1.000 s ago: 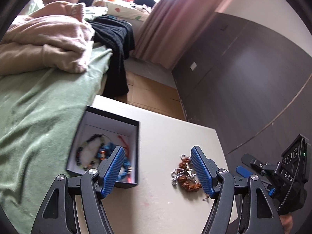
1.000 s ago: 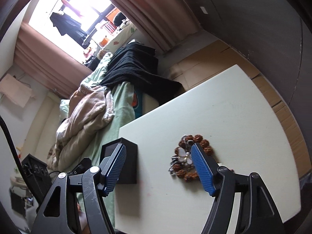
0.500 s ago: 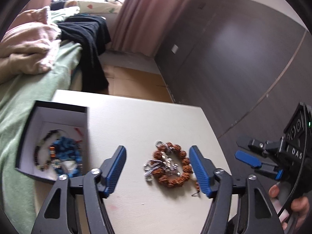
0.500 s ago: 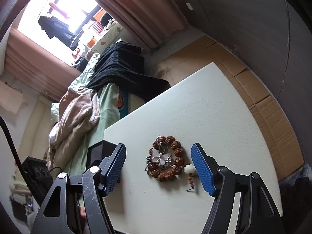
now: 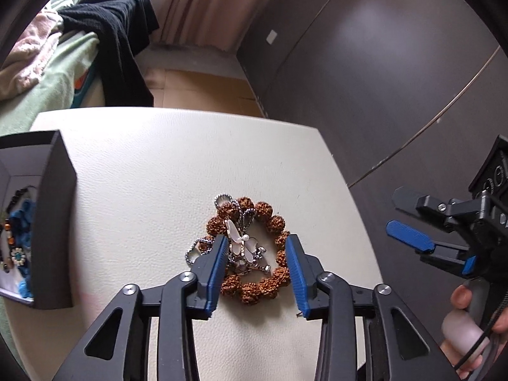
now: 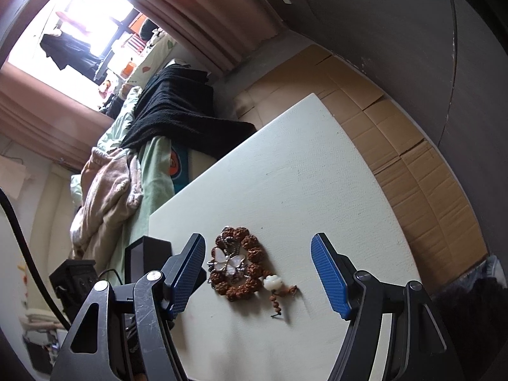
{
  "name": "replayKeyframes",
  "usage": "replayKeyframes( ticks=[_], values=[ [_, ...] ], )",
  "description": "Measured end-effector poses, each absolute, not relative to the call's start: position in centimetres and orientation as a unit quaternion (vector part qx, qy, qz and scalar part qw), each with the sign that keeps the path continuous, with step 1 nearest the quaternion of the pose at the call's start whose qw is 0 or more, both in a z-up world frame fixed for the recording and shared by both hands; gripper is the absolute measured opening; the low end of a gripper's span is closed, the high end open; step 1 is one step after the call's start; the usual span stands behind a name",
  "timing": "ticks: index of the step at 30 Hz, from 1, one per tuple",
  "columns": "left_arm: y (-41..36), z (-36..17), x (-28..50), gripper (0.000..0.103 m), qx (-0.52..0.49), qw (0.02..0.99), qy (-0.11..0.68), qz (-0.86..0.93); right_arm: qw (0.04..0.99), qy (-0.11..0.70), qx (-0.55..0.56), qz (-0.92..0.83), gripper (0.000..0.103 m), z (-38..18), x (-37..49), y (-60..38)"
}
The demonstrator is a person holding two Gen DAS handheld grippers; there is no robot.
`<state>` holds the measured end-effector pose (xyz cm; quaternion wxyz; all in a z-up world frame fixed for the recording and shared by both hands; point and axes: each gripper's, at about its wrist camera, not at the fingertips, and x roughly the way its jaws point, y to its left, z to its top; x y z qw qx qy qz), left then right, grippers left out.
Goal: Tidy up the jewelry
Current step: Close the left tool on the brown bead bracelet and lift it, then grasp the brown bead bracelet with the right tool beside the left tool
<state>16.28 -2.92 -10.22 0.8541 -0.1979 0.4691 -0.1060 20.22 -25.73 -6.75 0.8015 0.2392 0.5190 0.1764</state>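
L wrist: my left gripper (image 5: 257, 268) open, jaws either side of bead bracelet (image 5: 250, 250) w/ butterfly pendant (image 5: 243, 244) on desk (image 5: 158, 174). Box (image 5: 47, 219) at left, jewelry inside.
R wrist: my right gripper (image 6: 260, 273) open wide above desk, bracelet between jaws, nearer left one.

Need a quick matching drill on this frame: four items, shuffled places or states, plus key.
1. left tool
2. right tool
3. brown bead bracelet
4. black box

A. holds blue beads, at the table's left edge
B. open wide, off the jewelry
C. lies under the butterfly pendant
D. open, straddling the pendant

Pairs: 1-D, 2-B, 3-C, 4-A
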Motion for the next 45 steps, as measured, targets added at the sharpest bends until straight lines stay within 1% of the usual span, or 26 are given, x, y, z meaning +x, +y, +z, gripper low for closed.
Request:
replayKeyframes(
  ticks=[4, 8, 12, 13, 14, 15, 17, 20, 21, 29, 34, 36, 39, 42, 44, 45],
  values=[
    [-3.7, -11.2, 16.9, 0.036, -0.187, 0.850, 0.481, -0.102, 0.798, 0.525, 0.240, 0.171, 0.070, -7.2, 20.6, -26.1],
    [-4.0, -12.1, 17.6, 0.031, -0.182, 0.846, 0.492, -0.096, 0.796, 0.529, 0.241, 0.169, 0.070, -7.6, 21.0, -26.1],
    [-4.5, -12.3, 17.8, 0.031, -0.172, 0.849, 0.490, -0.095, 0.793, 0.534, 0.240, 0.169, 0.070, -7.8, 21.1, -26.0],
    [-4.6, -12.5, 17.9, 0.027, -0.171, 0.850, 0.489, -0.092, 0.793, 0.534, 0.239, 0.169, 0.070, -7.8, 21.1, -25.9],
    [-4.6, -12.6, 18.0, 0.017, -0.169, 0.851, 0.490, -0.088, 0.793, 0.534, 0.239, 0.170, 0.070, -7.8, 21.1, -25.9],
    [-4.5, -12.8, 18.1, 0.015, -0.167, 0.852, 0.490, -0.084, 0.793, 0.534, 0.239, 0.170, 0.070, -7.8, 21.0, -25.9],
    [-4.3, -12.8, 18.1, 0.014, -0.174, 0.852, 0.486, -0.085, 0.793, 0.535, 0.238, 0.169, 0.070, -7.8, 21.0, -25.9],
    [-4.2, -12.2, 17.7, 0.005, -0.168, 0.859, 0.476, -0.082, 0.792, 0.536, 0.236, 0.169, 0.070, -7.9, 20.9, -25.8],
    [-4.1, -11.9, 17.6, 0.003, -0.167, 0.862, 0.472, -0.082, 0.793, 0.537, 0.235, 0.168, 0.070, -7.9, 20.8, -25.8],
    [-1.4, -9.6, 16.6, 0.003, -0.195, 0.873, 0.442, -0.072, 0.791, 0.542, 0.221, 0.176, 0.070, -8.2, 20.8, -24.6],
    [0.2, -8.5, 16.1, 0.003, -0.209, 0.877, 0.428, -0.067, 0.790, 0.552, 0.189, 0.190, 0.070, -9.1, 20.8, -22.1],
    [0.7, -8.1, 15.8, 0.003, -0.212, 0.878, 0.424, -0.064, 0.788, 0.557, 0.178, 0.192, 0.068, -9.6, 20.9, -21.2],
    [1.7, -7.7, 15.5, 0.003, -0.220, 0.879, 0.419, -0.061, 0.786, 0.565, 0.161, 0.192, 0.063, -10.5, 21.2, -19.9],
    [2.5, -7.3, 15.2, 0.003, -0.226, 0.879, 0.415, -0.057, 0.783, 0.575, 0.141, 0.189, 0.055, -11.4, 21.5, -18.6],
    [3.0, -6.9, 14.8, 0.003, -0.231, 0.880, 0.411, -0.055, 0.780, 0.583, 0.128, 0.187, 0.047, -12.1, 21.7, -17.7],
    [3.3, -6.7, 14.5, 0.003, -0.234, 0.881, 0.408, -0.055, 0.779, 0.588, 0.117, 0.184, 0.045, -12.5, 21.7, -17.1]
  ],
)
